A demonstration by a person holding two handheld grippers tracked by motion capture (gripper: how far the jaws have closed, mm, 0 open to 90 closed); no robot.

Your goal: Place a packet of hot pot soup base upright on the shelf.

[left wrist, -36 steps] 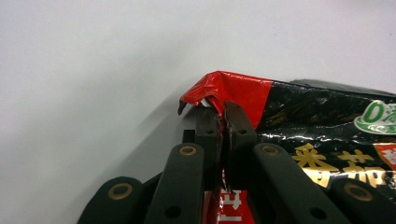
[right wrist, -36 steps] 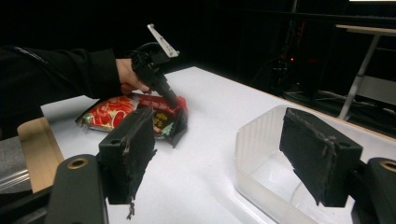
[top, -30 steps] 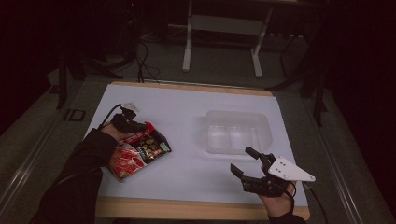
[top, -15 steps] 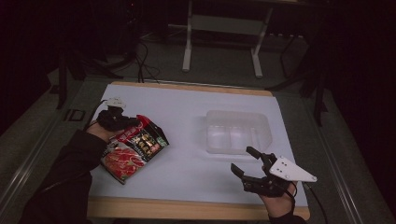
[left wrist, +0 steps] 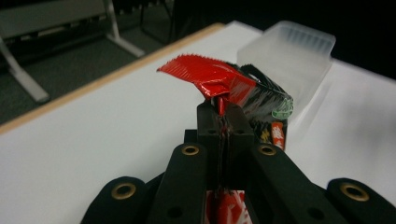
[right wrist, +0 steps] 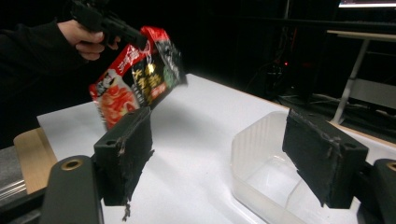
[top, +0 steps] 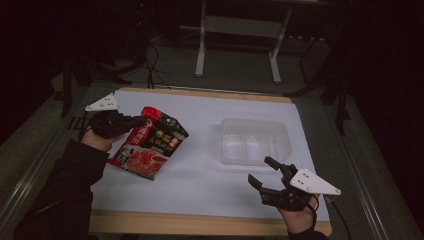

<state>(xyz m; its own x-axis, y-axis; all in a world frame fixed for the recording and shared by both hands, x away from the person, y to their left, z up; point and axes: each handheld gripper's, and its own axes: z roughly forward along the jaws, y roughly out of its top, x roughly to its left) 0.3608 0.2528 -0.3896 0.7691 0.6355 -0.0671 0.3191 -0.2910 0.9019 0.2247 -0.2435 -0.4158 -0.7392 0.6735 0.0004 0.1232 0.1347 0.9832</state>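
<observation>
Snack packet [top: 152,141] — red and black foil, now off the table and hanging from the left gripper [top: 134,121], which is pressed together on its red serrated top edge. In the left gripper view the jaws stand flat against each other with the crimped foil [left wrist: 208,80] pinched between them. A second ago the packet lay flat on the white table [top: 200,175] at about 8 o'clock from the clear plastic container [top: 255,140]; half a second ago it was tilting up; now it dangles at 9 o'clock from the container, its lower corner close to the table surface, whether touching cannot be told from above. The right gripper view shows the packet [right wrist: 135,74] in the air, slightly blurred, so probably swinging.

Right gripper [top: 264,173] — jaws spread wide, nothing between them, hovering near the table's front edge at 6 o'clock from the container. It has barely shifted over the last second. Its own view looks across the container's near rim [right wrist: 261,149], which appears empty.

Judgement: the pick-up is done and the carry has begun. The likely next leg runs rightward, toward 3 o'clock, to bring the packet over the open container. The hold is on a thin foil edge only, so a quick swing could let it slip.
</observation>
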